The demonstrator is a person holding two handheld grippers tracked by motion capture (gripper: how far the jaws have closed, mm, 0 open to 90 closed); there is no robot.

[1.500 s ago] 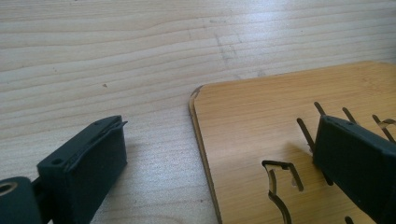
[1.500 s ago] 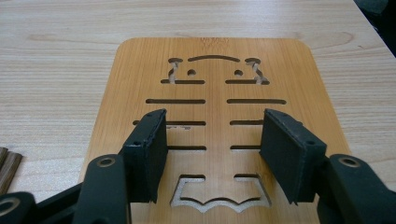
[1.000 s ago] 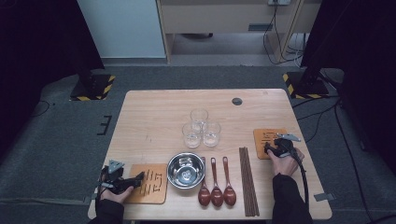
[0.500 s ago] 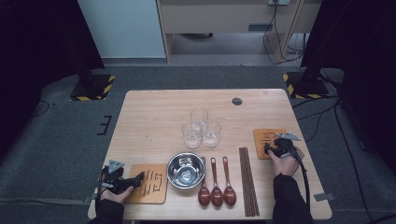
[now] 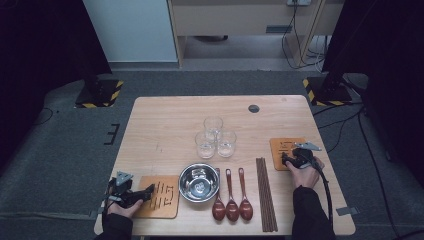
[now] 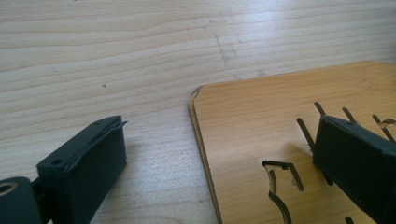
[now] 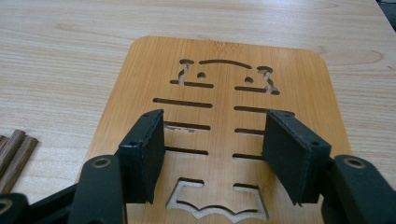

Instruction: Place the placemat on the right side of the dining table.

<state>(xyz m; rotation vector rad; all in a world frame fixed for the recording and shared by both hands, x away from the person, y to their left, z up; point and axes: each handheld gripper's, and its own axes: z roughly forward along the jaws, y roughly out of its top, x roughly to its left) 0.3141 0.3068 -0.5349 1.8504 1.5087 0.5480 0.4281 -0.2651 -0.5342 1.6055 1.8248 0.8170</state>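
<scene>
While both hands rest at the near edge of the surface [image 5: 165, 125] in the high view, the left gripper [image 5: 131, 194] lies at the left edge of one mat [image 5: 161, 197] and the right gripper [image 5: 296, 159] on the other mat [image 5: 283, 148] — bowl [image 5: 199, 182], spoons [image 5: 231, 197], chopsticks [image 5: 266, 192] and glasses [image 5: 215, 137] sit between them.

From the left gripper view, the fingers [image 6: 88, 165] are spread wide, straddling the mat's [image 6: 261, 121] edge, gripping nothing.

From the right gripper view, the fingers [image 7: 142, 154] are released — parted over the cut-out mat [image 7: 224, 56], nothing between them; chopstick ends [image 7: 14, 154] lie at left.
</scene>
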